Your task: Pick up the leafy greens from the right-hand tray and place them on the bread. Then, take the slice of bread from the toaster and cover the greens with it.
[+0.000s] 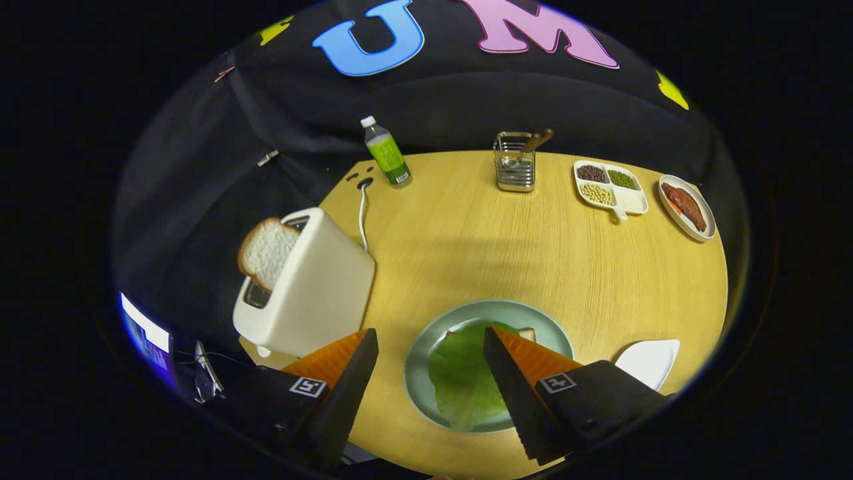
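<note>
A green leaf (pixel 461 373) lies on the pale green plate (pixel 426 347), covering a bread slice whose corner (pixel 528 333) peeks out beyond it. My gripper (pixel 430 343) hovers above the plate, open, with nothing between its fingers; the leaf shows in the gap between them. Beyond the left finger stands a cream toaster (pixel 313 287) with a white bread slice (pixel 265 252) sticking up from its slot. A white tray (pixel 648 361) sits beside the right finger.
At the round wooden table's far edge stand a green-labelled bottle (pixel 386 153), a metal utensil holder (pixel 515 163), a divided dish of beans (pixel 610 187) and a plate with meat (pixel 686 207). The toaster's white cord (pixel 362 220) runs to a table socket.
</note>
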